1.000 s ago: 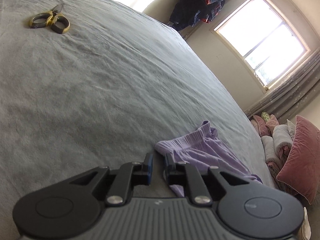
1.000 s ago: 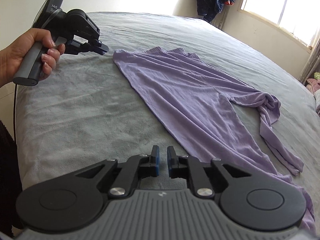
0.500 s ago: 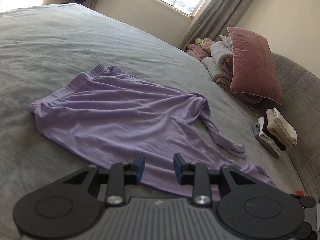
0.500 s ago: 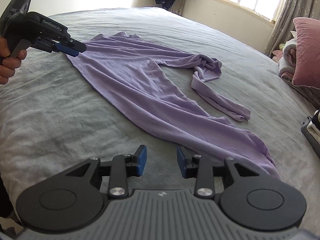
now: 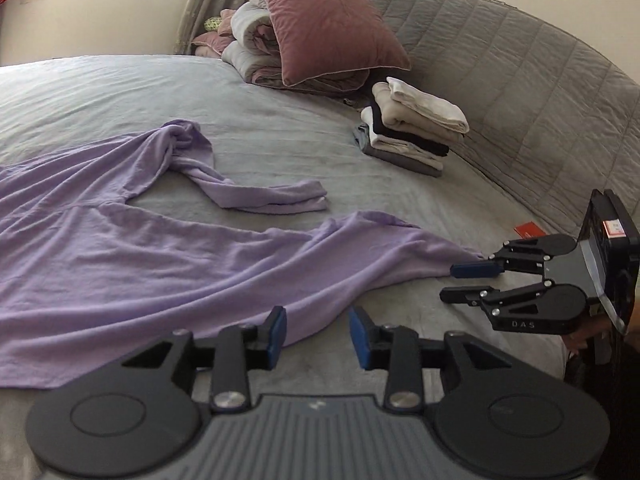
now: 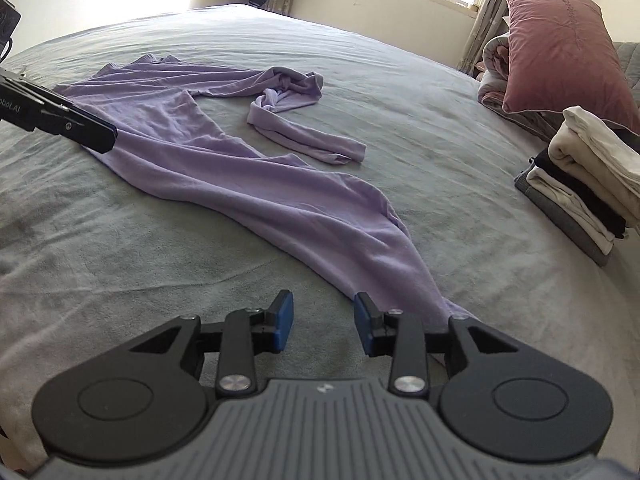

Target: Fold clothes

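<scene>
While a pair of lilac trousers (image 5: 168, 248) lies spread and rumpled across a grey bed (image 5: 280, 136), two hand-held grippers close in on its near edge. The left gripper (image 5: 316, 334) hovers over the hem of the long leg, its jaws opening, with cloth just under the left pad but nothing pinched. The right gripper (image 6: 323, 322) stands part open beside the tapered end of that leg; its pads grip nothing, the fabric passing just outside its right finger. In the left view that right gripper (image 5: 464, 280) sits at the leg's tip, held by a barely visible hand. The far leg (image 6: 304, 136) is twisted and doubled back on itself near the waist. To fold well, the judgement here is that each gripper should take a clean bite of a single layer at the hem, then draw the leg straight and taut before laying it over; the knotted far leg likely needs smoothing first. A stack of folded clothes (image 5: 412, 128) rests near the quilted headboard (image 5: 520, 80), with a pink pillow (image 5: 328, 24) on rolled bedding behind it, all well apart from the trousers. Nothing blocks the grippers.
</scene>
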A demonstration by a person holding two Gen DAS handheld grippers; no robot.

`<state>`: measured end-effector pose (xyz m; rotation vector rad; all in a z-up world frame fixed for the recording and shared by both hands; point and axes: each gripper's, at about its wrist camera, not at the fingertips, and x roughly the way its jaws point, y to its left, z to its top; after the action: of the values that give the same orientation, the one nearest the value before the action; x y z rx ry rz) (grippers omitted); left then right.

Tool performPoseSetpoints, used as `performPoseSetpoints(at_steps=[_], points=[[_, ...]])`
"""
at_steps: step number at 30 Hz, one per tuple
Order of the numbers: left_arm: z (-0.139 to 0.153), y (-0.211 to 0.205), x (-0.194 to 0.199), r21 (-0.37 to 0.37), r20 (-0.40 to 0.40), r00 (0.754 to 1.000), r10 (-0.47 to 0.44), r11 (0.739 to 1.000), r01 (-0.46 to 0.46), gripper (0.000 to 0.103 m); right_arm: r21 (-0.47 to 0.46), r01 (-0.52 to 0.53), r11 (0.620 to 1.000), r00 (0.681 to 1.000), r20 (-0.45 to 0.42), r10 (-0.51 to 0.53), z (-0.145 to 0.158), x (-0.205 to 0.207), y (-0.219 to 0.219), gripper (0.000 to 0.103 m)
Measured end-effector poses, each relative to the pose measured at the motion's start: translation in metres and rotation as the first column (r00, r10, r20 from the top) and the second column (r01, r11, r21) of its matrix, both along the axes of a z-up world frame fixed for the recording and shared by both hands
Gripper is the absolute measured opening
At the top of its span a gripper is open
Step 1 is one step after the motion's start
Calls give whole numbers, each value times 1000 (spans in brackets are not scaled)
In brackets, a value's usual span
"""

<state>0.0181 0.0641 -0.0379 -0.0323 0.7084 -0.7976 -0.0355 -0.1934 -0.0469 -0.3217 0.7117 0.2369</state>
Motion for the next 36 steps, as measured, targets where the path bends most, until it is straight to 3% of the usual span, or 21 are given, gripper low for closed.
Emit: performPoseSetpoints(at_steps=[6, 11, 13, 14, 15, 18, 27, 36], points=[[-10, -37, -2, 113, 64, 996, -58, 992, 51, 37, -33, -56, 998, 998, 13, 57, -5, 12, 1, 37], [-22, -51, 4, 189, 94, 994, -61, 981, 43, 37, -15, -82, 997, 997, 10, 82, -10, 19, -4, 21], [-24, -54, 6, 194, 113, 992, -60, 980, 37, 37, -6, -85, 996, 996, 7, 85, -10, 21, -7, 2], [-24, -55, 7, 196, 115, 992, -53, 980, 29, 37, -4, -84, 996, 996, 7, 84, -10, 22, -8, 0], [-24, -55, 8, 198, 118, 992, -46, 980, 21, 32, 4, -82, 997, 997, 5, 82, -8, 23, -9, 0], [-22, -54, 8, 212, 139, 990, -27, 977, -3, 1, 42, -87, 995, 996, 1, 87, -2, 22, -15, 0], [-3, -40, -22, 201, 193, 968, -159, 972, 119, 1, 108, -170, 979, 985, 18, 169, 24, -12, -24, 0], [-13, -28, -43, 255, 125, 960, -252, 943, 214, 1, 152, -262, 953, 959, -68, 274, 23, -39, -19, 0]])
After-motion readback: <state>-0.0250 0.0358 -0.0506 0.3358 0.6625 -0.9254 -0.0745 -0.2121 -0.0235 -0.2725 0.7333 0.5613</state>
